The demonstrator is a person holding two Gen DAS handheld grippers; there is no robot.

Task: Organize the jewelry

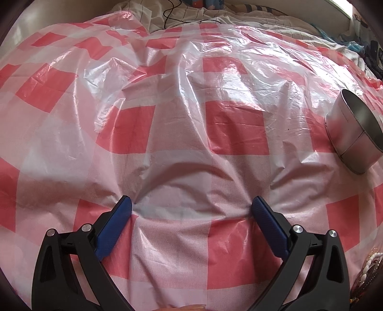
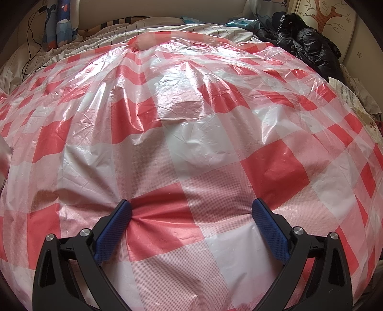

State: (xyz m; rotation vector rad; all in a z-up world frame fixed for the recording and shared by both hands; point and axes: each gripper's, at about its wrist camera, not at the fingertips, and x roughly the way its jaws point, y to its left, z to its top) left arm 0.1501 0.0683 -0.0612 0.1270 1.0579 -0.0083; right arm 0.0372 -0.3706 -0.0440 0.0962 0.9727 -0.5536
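In the left wrist view my left gripper [image 1: 191, 207] is open and empty, its blue pads resting on the red and white checked plastic sheet [image 1: 182, 134]. A round silver tin [image 1: 354, 134], open at the top, stands on the sheet at the far right. A heap of beaded jewelry [image 1: 368, 275] shows at the bottom right edge, mostly cut off. In the right wrist view my right gripper [image 2: 191, 208] is open and empty, its pads pressing into the same checked sheet [image 2: 191, 119]. No jewelry or tin shows in that view.
The sheet covers a bed and is wrinkled. Striped bedding [image 2: 167, 26] and a black cable [image 2: 28, 47] lie beyond it. A black jacket [image 2: 308, 43] lies at the back right. A wall [image 2: 167, 9] runs behind the bed.
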